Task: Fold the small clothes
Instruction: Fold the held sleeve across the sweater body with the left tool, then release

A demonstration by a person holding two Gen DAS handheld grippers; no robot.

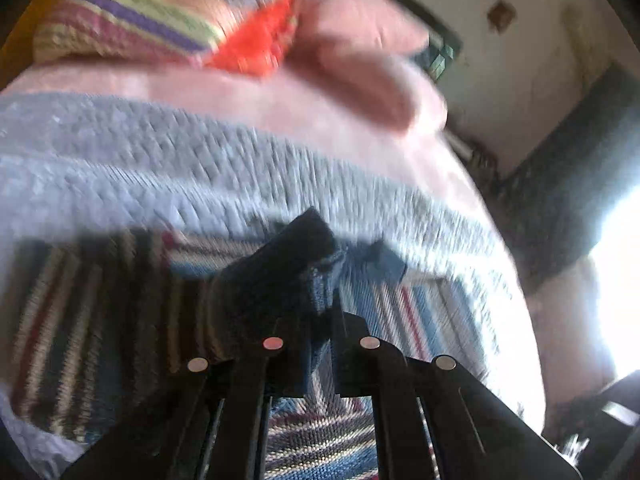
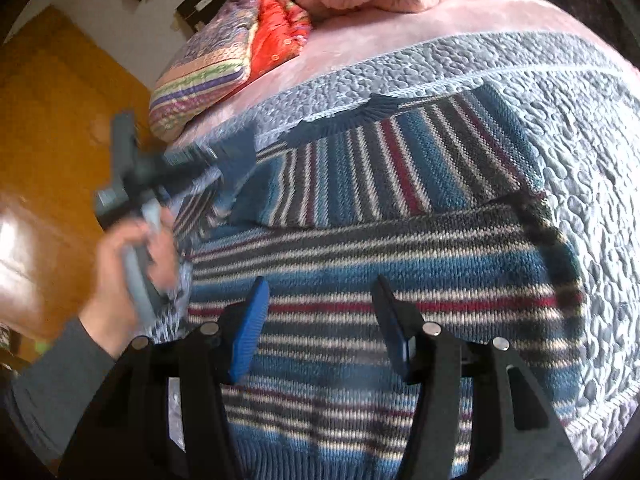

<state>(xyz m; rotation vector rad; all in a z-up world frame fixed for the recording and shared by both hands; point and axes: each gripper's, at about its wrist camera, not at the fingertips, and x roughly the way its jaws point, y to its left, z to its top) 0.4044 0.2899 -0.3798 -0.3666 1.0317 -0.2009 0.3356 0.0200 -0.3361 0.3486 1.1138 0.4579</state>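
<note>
The striped sweater (image 2: pixel 360 280) lies flat on a grey quilted blanket (image 2: pixel 580 128) spread over the bed, its body running crosswise under the right claw (image 2: pixel 320 320), stripes level from side to side. One sleeve (image 2: pixel 400 160) is already folded in over the upper part of the sweater, its dark blue cuff (image 2: pixel 360 114) resting at the sweater's far edge against the blanket.

The left claw (image 1: pixel 308 320) is pressed together on a bunch of the dark knit, pinching a fold of the sweater (image 1: pixel 288 264) that rises between its fingers; in the right wrist view that tool sits at the sweater's left edge, gripped by the person's left hand (image 2: pixel 132 256) in a grey sleeve. The view from the left wrist is motion-blurred, so exactly which part of the sweater it holds I cannot tell; it looks like the left sleeve or shoulder.

The right claw is spread wide and holds nothing, hovering just above the middle of the sweater's body, blue pads (image 2: pixel 248 328) either side of a red stripe.

The fold in hand seems to turn on the left side: the pinched cloth lies left of the sweater's centre and would need carrying rightward across the body, along the stripes. The left claw is the nearer one for that; the right looks placed to press the body down
</note>
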